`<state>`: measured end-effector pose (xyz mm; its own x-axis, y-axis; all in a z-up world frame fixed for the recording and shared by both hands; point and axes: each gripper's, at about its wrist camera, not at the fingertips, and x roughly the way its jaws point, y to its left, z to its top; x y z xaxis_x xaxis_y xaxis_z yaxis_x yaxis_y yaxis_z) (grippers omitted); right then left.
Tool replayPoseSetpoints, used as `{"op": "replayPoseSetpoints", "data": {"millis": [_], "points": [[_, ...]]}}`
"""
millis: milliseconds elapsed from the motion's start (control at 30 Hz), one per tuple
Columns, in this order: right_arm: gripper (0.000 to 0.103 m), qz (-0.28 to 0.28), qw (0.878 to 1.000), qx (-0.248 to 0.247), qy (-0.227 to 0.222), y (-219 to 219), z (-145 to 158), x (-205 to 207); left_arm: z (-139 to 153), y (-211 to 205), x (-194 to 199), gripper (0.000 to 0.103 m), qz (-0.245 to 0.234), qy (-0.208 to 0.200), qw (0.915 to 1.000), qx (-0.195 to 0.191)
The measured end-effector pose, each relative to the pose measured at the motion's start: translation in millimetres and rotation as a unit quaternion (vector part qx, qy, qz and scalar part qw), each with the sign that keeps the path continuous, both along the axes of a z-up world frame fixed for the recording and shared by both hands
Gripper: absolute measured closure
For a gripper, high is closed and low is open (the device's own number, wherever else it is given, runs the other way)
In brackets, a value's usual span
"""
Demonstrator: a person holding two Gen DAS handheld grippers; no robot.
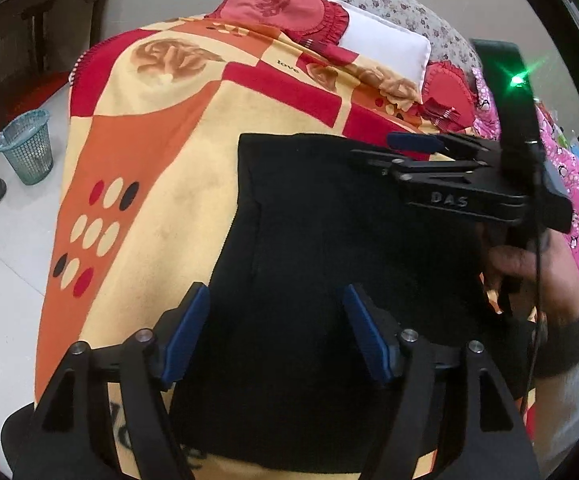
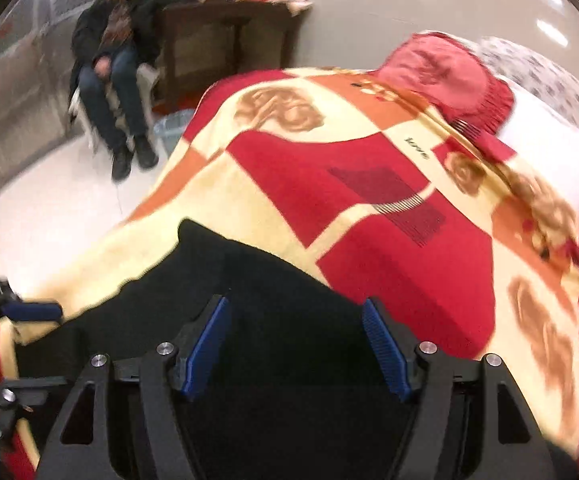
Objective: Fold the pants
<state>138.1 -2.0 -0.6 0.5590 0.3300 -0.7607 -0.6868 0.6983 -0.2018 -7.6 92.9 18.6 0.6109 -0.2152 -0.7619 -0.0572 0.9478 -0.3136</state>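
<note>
Black pants lie folded flat on a bed covered by a red, orange and cream blanket. My left gripper is open above the near part of the pants, holding nothing. My right gripper shows in the left wrist view at the pants' far right corner, seen side-on. In the right wrist view the right gripper is open above the black pants, holding nothing. The left gripper's blue fingertip shows at the left edge there.
Red heart cushions and a white pillow lie at the bed's head. A pink penguin quilt is at right. A blue mesh bin stands on the floor. A seated person is by a dark wooden cabinet.
</note>
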Motion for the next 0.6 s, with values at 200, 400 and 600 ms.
{"op": "replayPoseSetpoints", "data": {"millis": [200,400,600], "points": [[0.035,0.061,0.995,-0.079,0.005,18,-21,15,-9,8,5,0.027,0.006,0.008,0.9997,-0.023],[0.089,0.075,0.994,-0.043,0.064,15,-24,28,-8,7,7,0.026,0.002,0.002,0.9998,-0.020],[0.097,0.050,0.997,0.002,0.065,2,-14,6,-9,9,9,0.026,0.005,0.002,0.9996,-0.026]]}}
